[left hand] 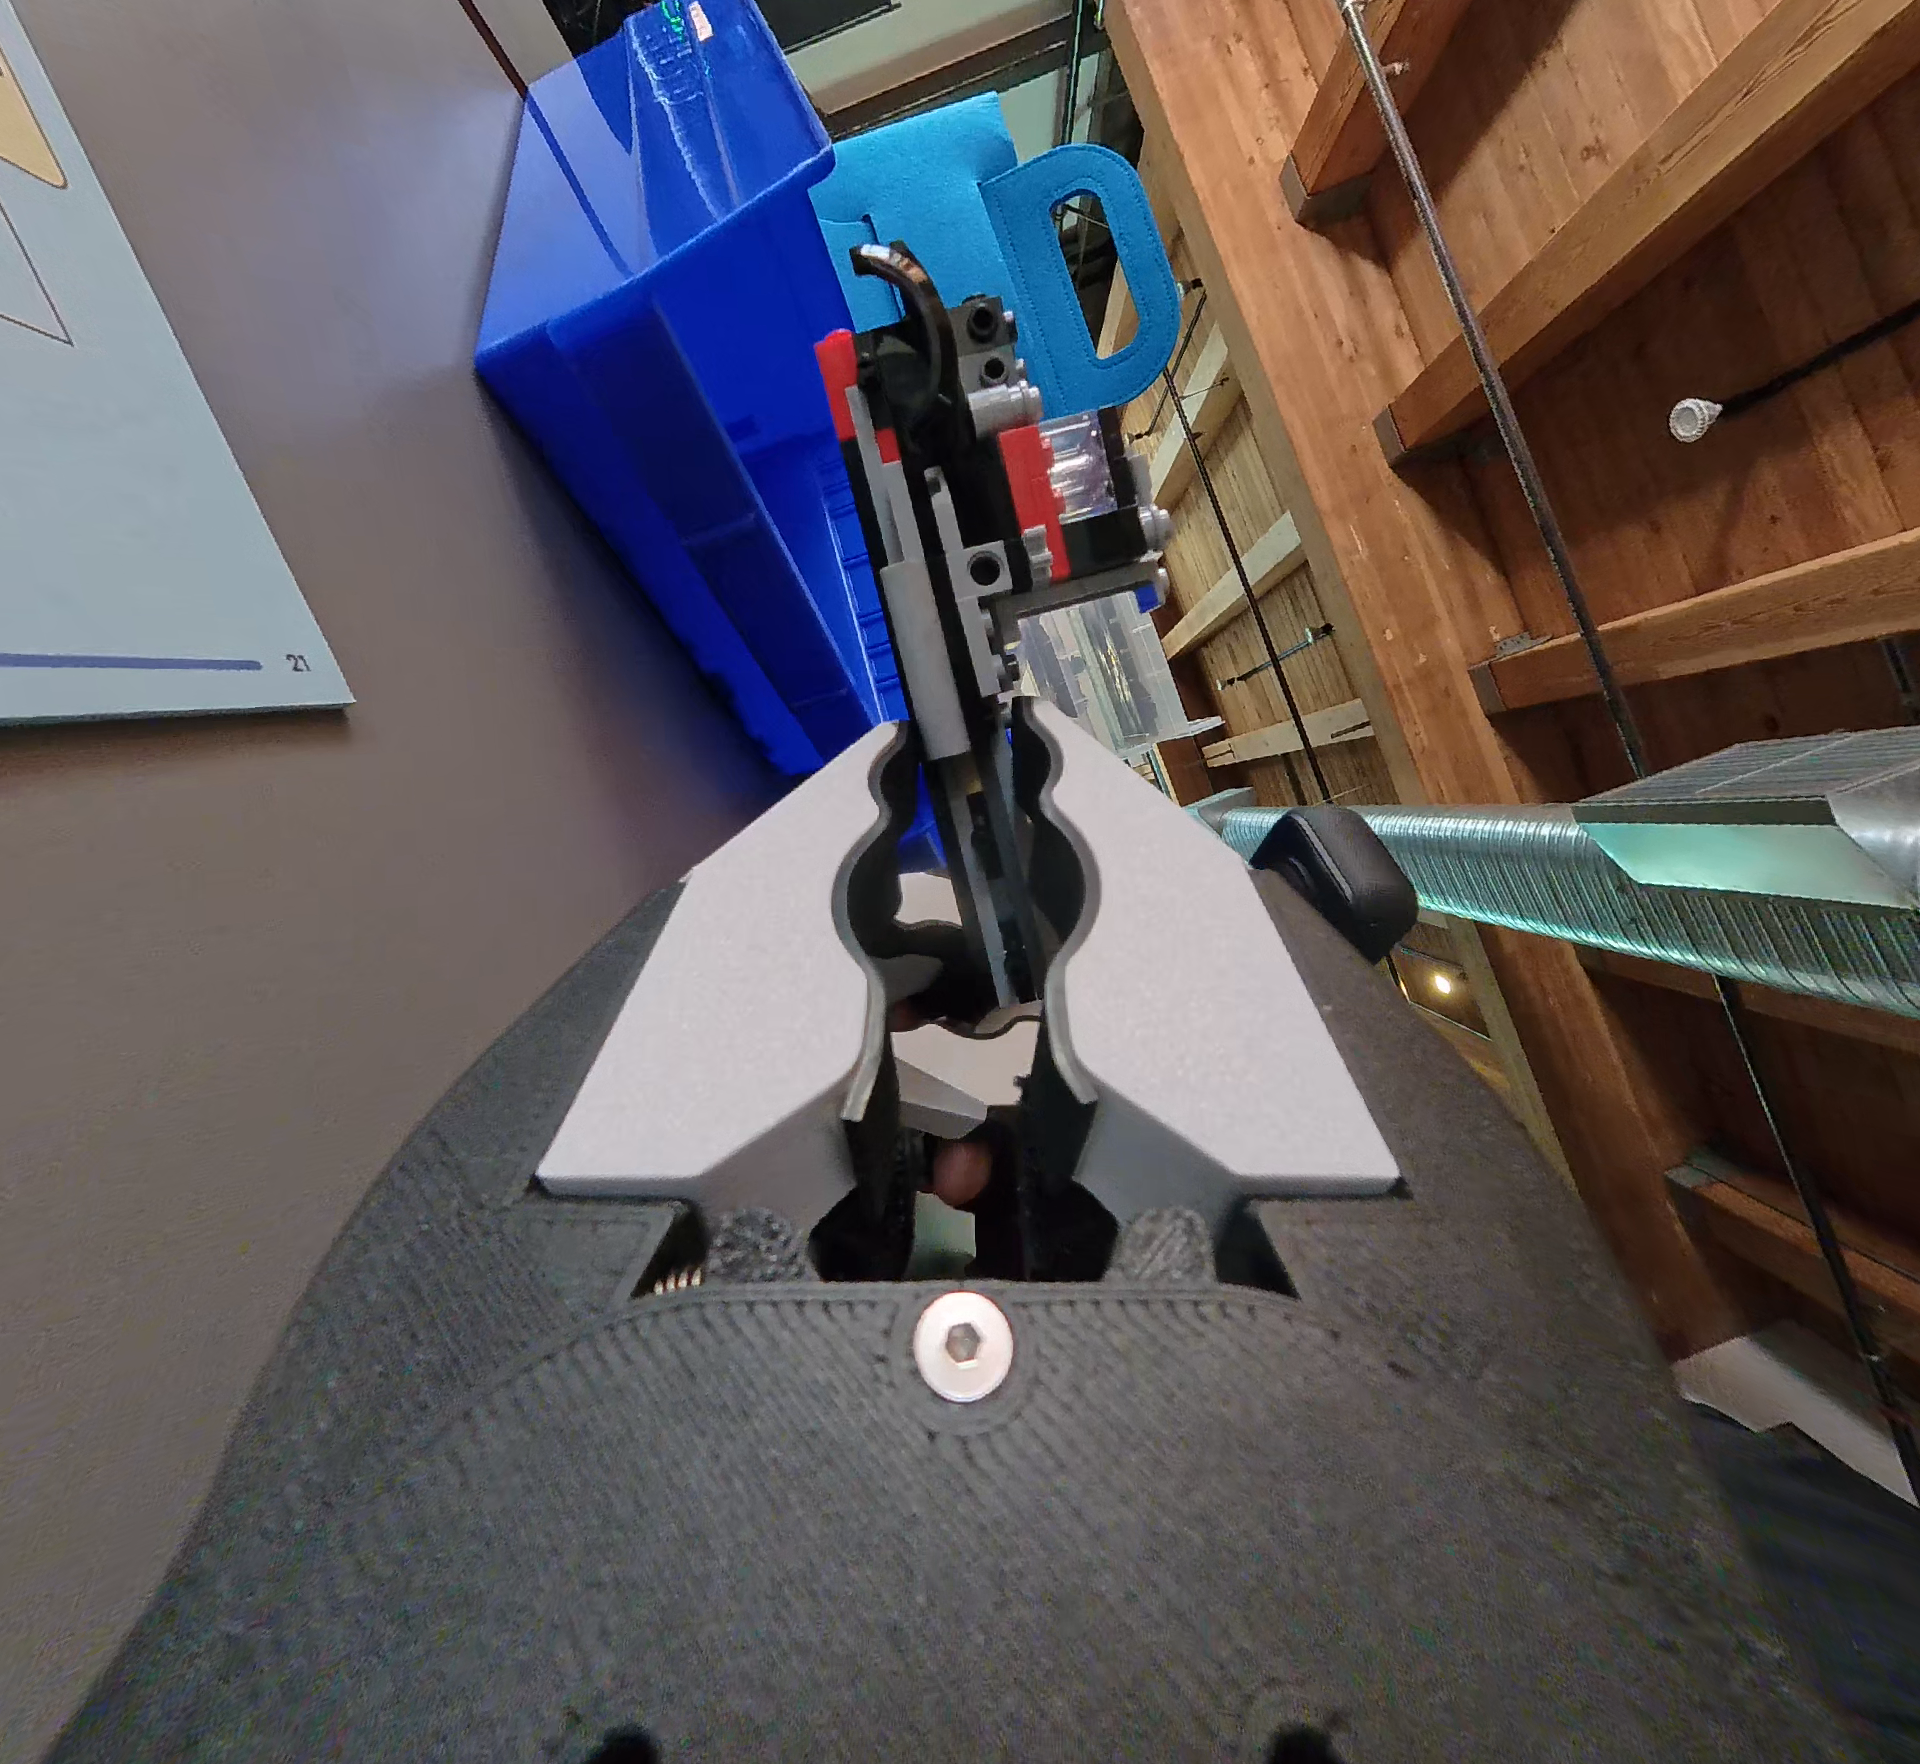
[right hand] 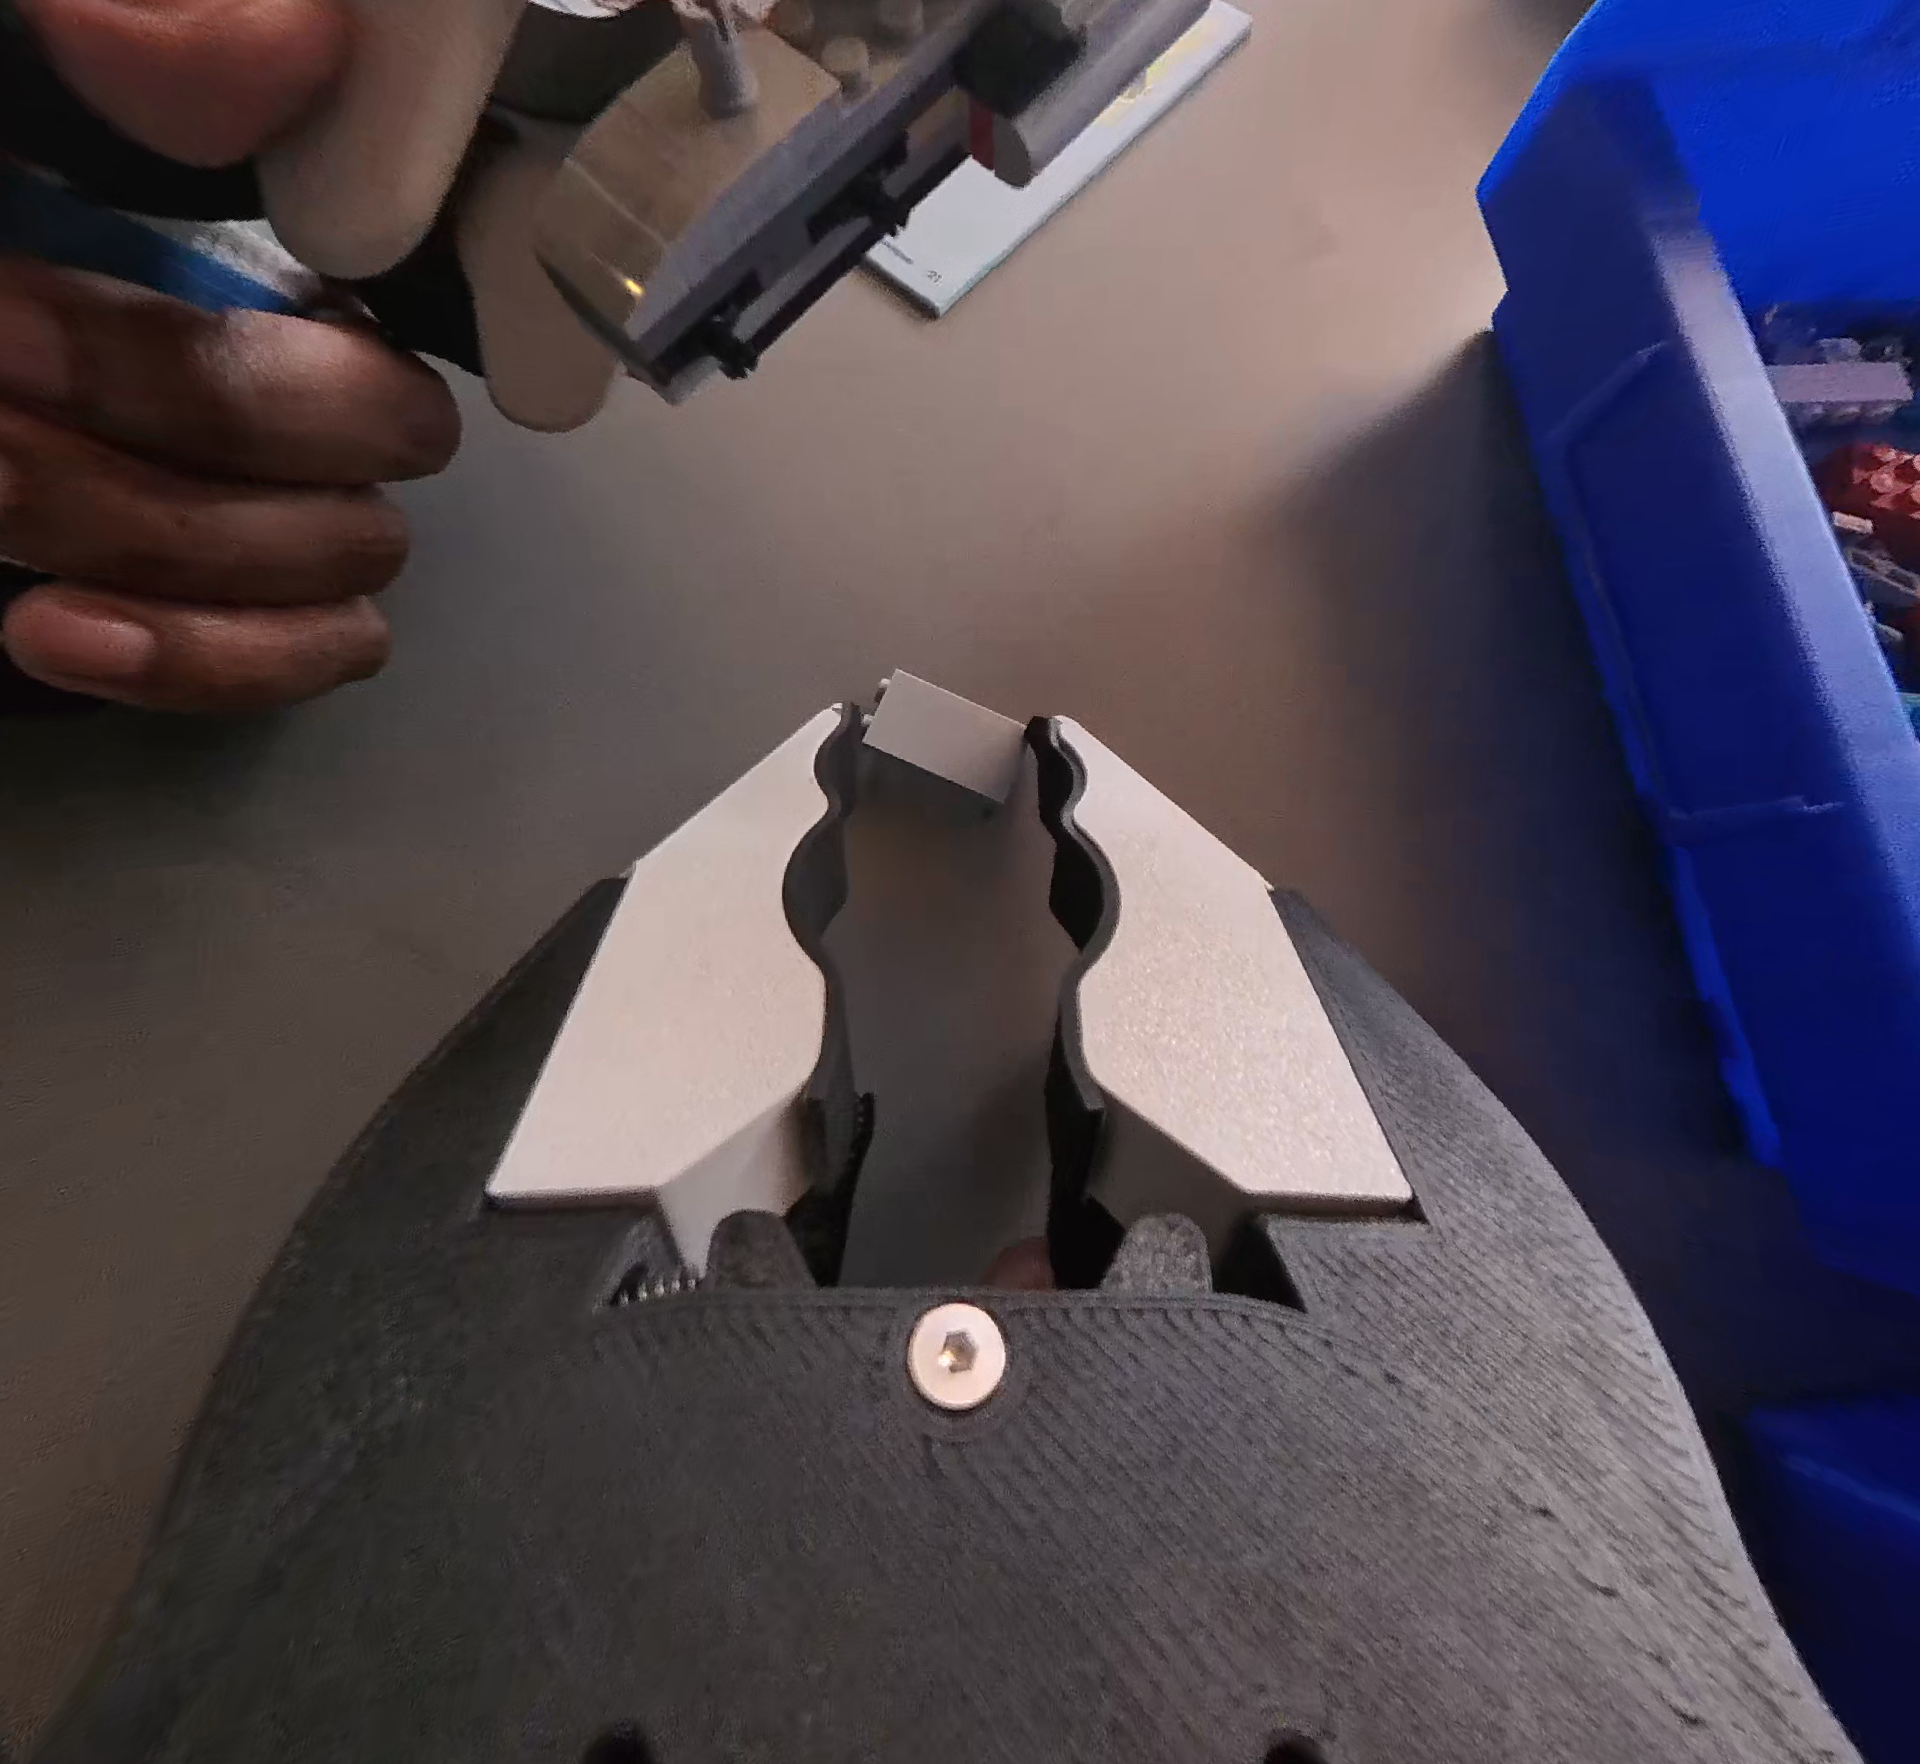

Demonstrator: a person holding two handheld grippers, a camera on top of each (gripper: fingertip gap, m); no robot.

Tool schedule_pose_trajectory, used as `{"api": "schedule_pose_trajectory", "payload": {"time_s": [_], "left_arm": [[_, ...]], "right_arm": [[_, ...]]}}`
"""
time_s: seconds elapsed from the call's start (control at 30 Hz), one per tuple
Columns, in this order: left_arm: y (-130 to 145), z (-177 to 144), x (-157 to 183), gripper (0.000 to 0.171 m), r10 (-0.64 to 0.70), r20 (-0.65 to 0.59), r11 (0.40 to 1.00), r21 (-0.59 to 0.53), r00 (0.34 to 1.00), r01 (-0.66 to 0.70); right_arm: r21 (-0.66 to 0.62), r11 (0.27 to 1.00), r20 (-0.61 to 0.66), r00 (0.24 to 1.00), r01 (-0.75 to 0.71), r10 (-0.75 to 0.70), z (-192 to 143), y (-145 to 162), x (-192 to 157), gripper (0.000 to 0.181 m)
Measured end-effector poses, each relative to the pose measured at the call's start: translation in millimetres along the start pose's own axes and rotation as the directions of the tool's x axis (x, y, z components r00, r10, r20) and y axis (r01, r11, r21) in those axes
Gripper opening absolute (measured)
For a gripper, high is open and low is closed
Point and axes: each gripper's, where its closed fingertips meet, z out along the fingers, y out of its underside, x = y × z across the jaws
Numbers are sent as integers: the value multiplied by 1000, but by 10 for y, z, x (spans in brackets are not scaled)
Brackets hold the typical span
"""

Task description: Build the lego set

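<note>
My left gripper (left hand: 961,732) is shut on a partly built lego model (left hand: 966,488) of black, grey and red parts, held edge-on and raised off the table. The same model (right hand: 821,156) shows at the top of the right wrist view, with grey studs facing me, held by the other gripper's fingers (right hand: 540,187) in a person's hand (right hand: 197,426). My right gripper (right hand: 945,727) is shut on a small light grey brick (right hand: 940,748) at its fingertips, some way below the model and apart from it.
A blue bin (left hand: 665,426) stands beyond the model; in the right wrist view (right hand: 1683,488) it holds several loose lego parts at the right. An instruction booklet (left hand: 125,488) lies on the grey table (right hand: 935,530). A blue felt bag handle (left hand: 1091,260) shows behind the bin. One gripper's finger ends stand about 9 cm off the other's.
</note>
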Motion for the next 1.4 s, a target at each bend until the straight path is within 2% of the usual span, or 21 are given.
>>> {"api": "schedule_pose_trajectory", "payload": {"time_s": [0.5,0.83,1.23,1.33,1.4], "left_arm": [[-4,-6,-1,18,-6,-2,1000,2,1000,6],[-6,-7,-5,19,-4,1,1000,4,1000,4],[1,-6,-11,18,-5,4,1000,-1,1000,5],[25,3,-19,18,4,17,1000,-14,1000,-4],[45,7,-29,18,6,26,1000,-23,1000,-5]], "right_arm": [[-7,998,43,997,-65,65,10,11,29,40],[-23,999,-67,997,24,-25,-47,50,66,48],[4,1000,-127,992,0,0,-59,-6,138,47],[13,1000,-148,989,2,0,-71,-43,168,44],[11,1000,-158,987,19,-17,-65,-42,181,31]]}}
